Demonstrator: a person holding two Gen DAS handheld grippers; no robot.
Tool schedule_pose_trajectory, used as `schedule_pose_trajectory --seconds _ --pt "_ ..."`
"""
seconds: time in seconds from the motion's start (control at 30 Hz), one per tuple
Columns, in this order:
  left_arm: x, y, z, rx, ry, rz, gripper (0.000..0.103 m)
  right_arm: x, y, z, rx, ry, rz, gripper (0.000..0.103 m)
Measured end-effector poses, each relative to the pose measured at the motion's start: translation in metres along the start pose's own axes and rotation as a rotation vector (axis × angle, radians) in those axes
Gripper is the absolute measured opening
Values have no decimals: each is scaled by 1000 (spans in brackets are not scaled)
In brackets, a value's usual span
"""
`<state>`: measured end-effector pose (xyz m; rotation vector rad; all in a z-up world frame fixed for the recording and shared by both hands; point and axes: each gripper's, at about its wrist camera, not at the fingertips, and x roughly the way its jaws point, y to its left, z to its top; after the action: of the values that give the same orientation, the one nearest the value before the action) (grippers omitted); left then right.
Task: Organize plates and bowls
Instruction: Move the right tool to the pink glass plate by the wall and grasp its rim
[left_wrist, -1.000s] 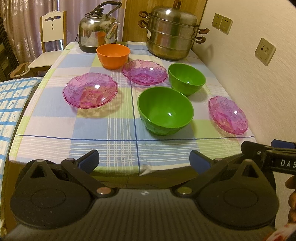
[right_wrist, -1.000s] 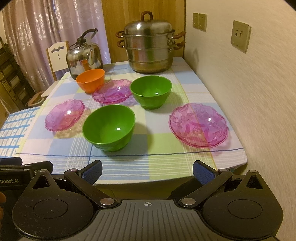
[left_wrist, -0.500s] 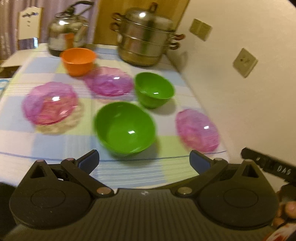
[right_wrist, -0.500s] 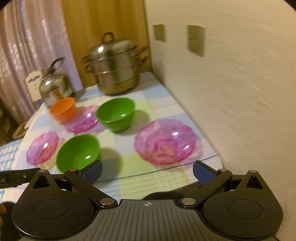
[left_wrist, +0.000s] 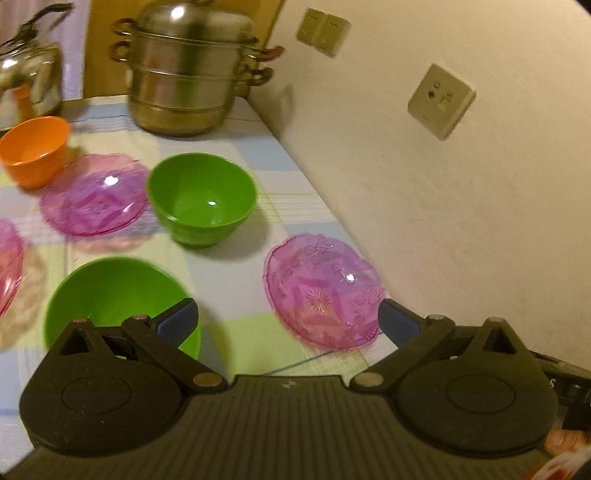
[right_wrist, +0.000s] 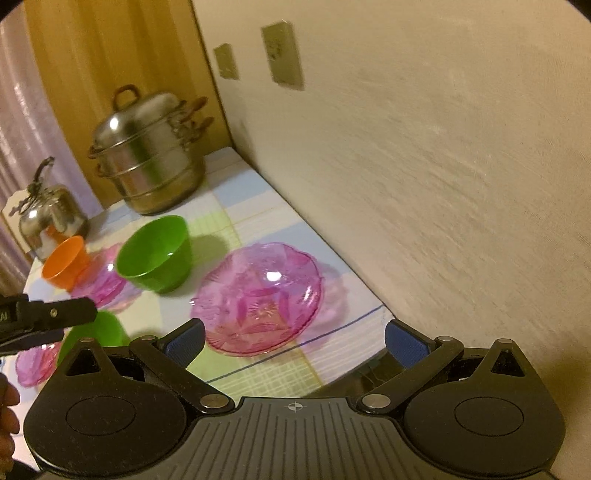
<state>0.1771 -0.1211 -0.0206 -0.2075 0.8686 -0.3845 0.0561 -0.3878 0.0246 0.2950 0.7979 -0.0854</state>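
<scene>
A pink glass plate (left_wrist: 321, 291) (right_wrist: 258, 295) lies near the table's right front corner, by the wall. My left gripper (left_wrist: 288, 319) is open, its right fingertip beside that plate's near rim. My right gripper (right_wrist: 293, 341) is open just short of the same plate, nothing between its fingers. A large green bowl (left_wrist: 114, 295) sits front left, a smaller green bowl (left_wrist: 201, 197) (right_wrist: 157, 254) behind it. An orange bowl (left_wrist: 35, 147) (right_wrist: 64, 266) and a second pink plate (left_wrist: 94, 194) (right_wrist: 105, 284) sit further back. A third pink plate (left_wrist: 9, 266) (right_wrist: 35, 360) shows at the left edge.
A steel steamer pot (left_wrist: 192, 70) (right_wrist: 147, 158) and a kettle (left_wrist: 27, 74) (right_wrist: 48, 214) stand at the back of the checked tablecloth (left_wrist: 236, 288). The wall (left_wrist: 443, 184) with sockets runs along the table's right edge. The left gripper's body (right_wrist: 44, 317) shows in the right wrist view.
Both grippers have swung right and moved in over the table's front edge towards the pink plate by the wall. Both stayed open.
</scene>
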Motion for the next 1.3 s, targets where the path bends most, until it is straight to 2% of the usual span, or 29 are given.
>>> schedule_pose_trajectory --seconds 0.23,0.4,0.5,0.53,0.6,0.7,0.8,0.87,0.93,1.1,1.3 --pt "45 -9 21 56 59 -9 99 36 -17 3 77 35 -3 103" --pt "74 -12 31 81 92 -5 93 53 -28 7 97 38 -26 102" --pt "93 -14 36 95 116 3 91 63 -34 9 107 52 -31 89" --pt "98 -15 36 98 121 4 91 67 -36 9 115 57 -33 87" --pt "109 -16 38 106 134 -2 81 74 -38 10 123 61 -39 84" --pt "123 -17 39 116 151 2 78 83 -40 11 133 69 -36 77" --pt "134 -16 39 125 163 17 67 94 -41 12 139 76 -33 69" --pt "141 -15 38 127 172 18 59 102 -41 12 147 81 -30 67" --pt "148 -15 37 131 178 26 57 108 -42 13 155 86 -27 64" --pt "162 -14 37 146 197 50 42 126 -40 14 167 104 -28 56" --pt "175 -14 36 163 221 78 39 148 -44 12 188 133 -36 50"
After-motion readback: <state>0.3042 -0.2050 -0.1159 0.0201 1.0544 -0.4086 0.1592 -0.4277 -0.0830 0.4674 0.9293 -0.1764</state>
